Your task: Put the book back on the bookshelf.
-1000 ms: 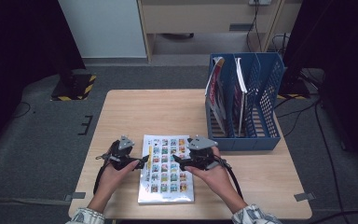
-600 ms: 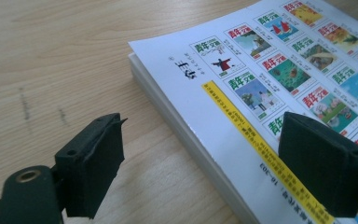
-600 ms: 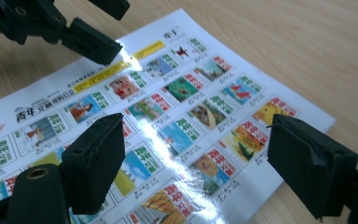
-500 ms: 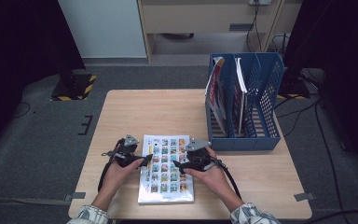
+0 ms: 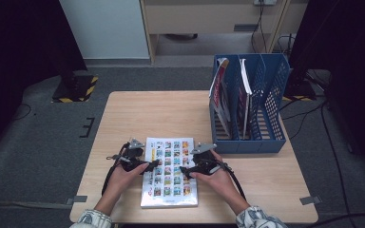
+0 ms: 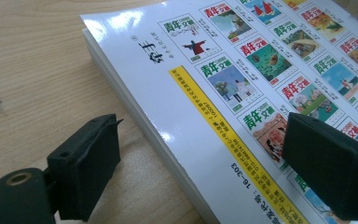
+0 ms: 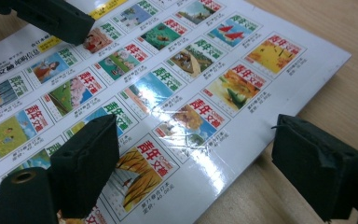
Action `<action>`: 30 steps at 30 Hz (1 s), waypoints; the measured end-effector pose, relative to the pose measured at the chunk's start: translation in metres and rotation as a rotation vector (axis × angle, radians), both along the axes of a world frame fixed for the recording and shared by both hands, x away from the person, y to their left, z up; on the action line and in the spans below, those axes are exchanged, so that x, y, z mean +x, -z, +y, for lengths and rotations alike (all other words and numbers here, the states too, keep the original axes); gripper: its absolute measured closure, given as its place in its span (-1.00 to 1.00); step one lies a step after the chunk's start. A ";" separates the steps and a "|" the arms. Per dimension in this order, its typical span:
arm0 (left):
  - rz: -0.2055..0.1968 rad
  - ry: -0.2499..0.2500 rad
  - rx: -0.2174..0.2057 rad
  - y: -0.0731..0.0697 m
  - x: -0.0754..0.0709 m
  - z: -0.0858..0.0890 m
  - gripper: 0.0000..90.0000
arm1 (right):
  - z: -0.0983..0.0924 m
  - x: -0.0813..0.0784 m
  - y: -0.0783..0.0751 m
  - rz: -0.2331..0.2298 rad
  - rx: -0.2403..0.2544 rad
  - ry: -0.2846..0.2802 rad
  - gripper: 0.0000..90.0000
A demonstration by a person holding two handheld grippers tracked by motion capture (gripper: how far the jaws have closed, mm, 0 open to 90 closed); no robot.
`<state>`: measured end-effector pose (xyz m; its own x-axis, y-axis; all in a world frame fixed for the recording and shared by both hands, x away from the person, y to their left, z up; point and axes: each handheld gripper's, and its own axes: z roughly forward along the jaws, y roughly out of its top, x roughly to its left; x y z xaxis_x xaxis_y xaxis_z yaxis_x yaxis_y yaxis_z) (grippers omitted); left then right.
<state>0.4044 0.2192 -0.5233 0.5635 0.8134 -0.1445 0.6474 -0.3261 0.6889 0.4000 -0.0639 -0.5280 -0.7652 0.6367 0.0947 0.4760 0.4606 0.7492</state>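
A thick paperback book [image 5: 168,190] with a grid of small colour covers on its white front lies flat near the table's front edge. My left gripper [image 5: 154,165] is at its left edge. In the left gripper view [image 6: 200,140] one jaw rests over the wood beside the book and the other over the cover. These jaws have just been opening, with the book's edge between them and untouched. My right gripper [image 5: 184,170] is at the book's right edge, open. In the right gripper view [image 7: 196,144] it straddles that edge without pressing on it.
A blue slotted file rack [image 5: 271,109] stands at the table's right, holding upright magazines [image 5: 221,95]. Bare wooden tabletop [image 5: 161,114] stretches behind the book. The table's front edge lies just below the book, by the person's sleeves.
The left gripper has shifted slightly right, closer to the book's edge. The right gripper has sunk lower onto the book's right side. The book has not moved.
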 end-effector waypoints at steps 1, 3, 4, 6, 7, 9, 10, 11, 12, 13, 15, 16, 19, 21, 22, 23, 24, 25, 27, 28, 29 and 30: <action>0.004 0.003 -0.004 0.000 0.000 0.000 -0.77 | -0.001 0.001 0.000 0.008 0.003 -0.002 -0.68; 0.010 0.000 -0.015 0.001 0.000 0.000 -0.77 | -0.002 0.001 0.001 0.016 0.010 0.002 -0.70; 0.017 -0.002 -0.023 0.002 0.000 0.000 -0.77 | -0.002 0.001 0.001 0.018 0.012 0.005 -0.70; 0.023 0.002 -0.031 0.002 0.000 -0.001 -0.77 | -0.002 0.001 0.003 0.017 0.024 0.010 -0.70; 0.025 0.003 -0.035 0.003 -0.001 -0.001 -0.77 | -0.002 0.001 0.003 0.017 0.024 0.010 -0.70; 0.032 0.004 -0.047 0.004 -0.001 -0.002 -0.77 | -0.003 0.001 0.005 0.035 0.046 0.022 -0.71; 0.029 0.011 -0.046 0.004 -0.001 -0.003 -0.78 | -0.004 0.001 0.006 0.046 0.060 0.032 -0.72; 0.028 0.012 -0.045 0.004 -0.001 -0.004 -0.78 | -0.005 0.001 0.007 0.052 0.071 0.037 -0.72; 0.027 0.011 -0.043 0.004 -0.001 -0.004 -0.82 | -0.005 0.000 0.007 0.069 0.084 0.047 -0.73; 0.024 0.013 -0.039 0.004 -0.001 -0.005 -0.82 | -0.005 0.000 0.007 0.069 0.084 0.047 -0.73; 0.027 0.012 -0.036 0.004 -0.001 -0.007 -0.85 | -0.005 0.001 0.009 0.075 0.088 0.056 -0.75; 0.030 0.009 -0.035 0.004 -0.001 -0.008 -0.84 | -0.005 0.001 0.010 0.079 0.098 0.060 -0.75; 0.033 -0.009 -0.024 0.001 -0.001 -0.009 -0.79 | -0.005 0.000 0.010 0.079 0.104 0.065 -0.76; 0.029 -0.020 -0.012 -0.002 -0.002 -0.010 -0.69 | -0.005 0.000 0.009 0.089 0.101 0.066 -0.76; 0.018 -0.017 0.001 -0.004 -0.002 -0.011 -0.66 | -0.005 0.000 0.009 0.088 0.101 0.065 -0.76; 0.009 -0.015 0.008 -0.005 -0.003 -0.012 -0.59 | -0.005 0.000 0.009 0.088 0.101 0.065 -0.76; -0.005 -0.011 0.002 -0.008 -0.005 -0.012 -0.54 | -0.005 0.000 0.009 0.088 0.101 0.066 -0.76; -0.011 -0.009 -0.026 -0.011 -0.006 -0.011 -0.45 | -0.004 0.000 0.009 0.086 0.101 0.067 -0.76; -0.008 -0.008 -0.074 -0.015 -0.008 -0.012 -0.41 | -0.004 0.000 0.009 0.086 0.101 0.067 -0.76; -0.010 -0.002 -0.080 -0.016 -0.009 -0.013 -0.33 | -0.005 0.000 0.009 0.085 0.100 0.066 -0.76; -0.011 0.005 -0.076 -0.017 -0.010 -0.014 -0.33 | -0.005 0.000 0.009 0.085 0.100 0.066 -0.76; -0.015 0.011 -0.068 -0.017 -0.011 -0.015 -0.30 | -0.004 0.000 0.009 0.086 0.101 0.067 -0.76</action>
<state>0.3931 0.2042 -0.5063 0.5752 0.7955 -0.1904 0.6334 -0.2859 0.7191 0.3996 -0.0684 -0.5374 -0.7078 0.6700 0.2240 0.5674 0.3502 0.7453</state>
